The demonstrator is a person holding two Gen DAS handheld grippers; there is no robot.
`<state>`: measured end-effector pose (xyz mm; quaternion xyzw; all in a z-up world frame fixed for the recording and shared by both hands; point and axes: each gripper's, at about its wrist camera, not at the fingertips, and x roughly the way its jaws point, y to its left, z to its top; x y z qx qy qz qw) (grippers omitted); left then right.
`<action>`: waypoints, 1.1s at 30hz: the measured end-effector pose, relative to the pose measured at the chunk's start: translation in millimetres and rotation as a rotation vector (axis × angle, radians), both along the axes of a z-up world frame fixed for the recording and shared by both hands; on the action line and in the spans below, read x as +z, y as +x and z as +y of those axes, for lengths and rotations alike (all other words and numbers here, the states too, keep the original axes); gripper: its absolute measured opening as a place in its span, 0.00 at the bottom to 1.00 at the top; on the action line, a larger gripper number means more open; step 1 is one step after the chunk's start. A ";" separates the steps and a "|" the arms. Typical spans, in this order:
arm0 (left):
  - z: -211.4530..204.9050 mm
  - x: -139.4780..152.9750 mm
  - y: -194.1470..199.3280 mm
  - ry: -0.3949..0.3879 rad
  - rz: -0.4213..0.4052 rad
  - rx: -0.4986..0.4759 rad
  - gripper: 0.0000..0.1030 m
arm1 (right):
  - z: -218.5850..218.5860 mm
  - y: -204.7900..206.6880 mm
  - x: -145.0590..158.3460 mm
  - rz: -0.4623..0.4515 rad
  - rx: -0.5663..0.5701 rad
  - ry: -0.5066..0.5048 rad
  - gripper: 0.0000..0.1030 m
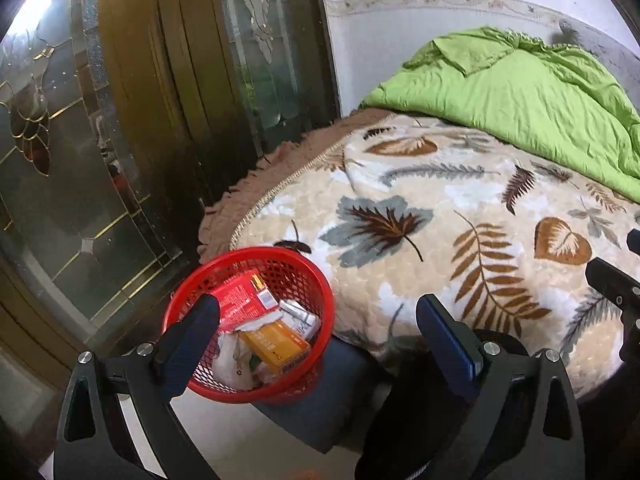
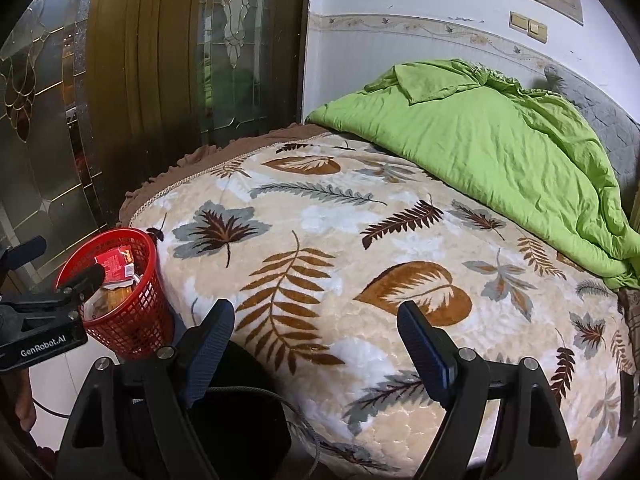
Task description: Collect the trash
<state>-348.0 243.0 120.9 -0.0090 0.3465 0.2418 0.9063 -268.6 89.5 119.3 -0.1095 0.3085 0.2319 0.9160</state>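
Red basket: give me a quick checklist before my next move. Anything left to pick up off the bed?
1. Red basket upright beside the bed: ok.
2. Trash in it, red box and orange box inside: ok.
3. Left tool open and holding nothing: ok.
4. Right tool open and holding nothing: ok.
5. Leaf-pattern blanket free of visible trash: ok.
6. Anything under the green quilt: cannot tell.

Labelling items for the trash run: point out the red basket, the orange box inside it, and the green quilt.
red basket (image 2: pixel 132 320), right wrist view, on its mesh side wall.
orange box (image 1: pixel 276 346), left wrist view, on its top face.
green quilt (image 2: pixel 480 152), right wrist view, on its middle.
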 end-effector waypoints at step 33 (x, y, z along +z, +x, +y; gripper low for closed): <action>1.5 -11.9 6.0 -0.016 0.039 0.007 0.95 | 3.2 1.6 -4.9 0.013 0.001 -0.009 0.85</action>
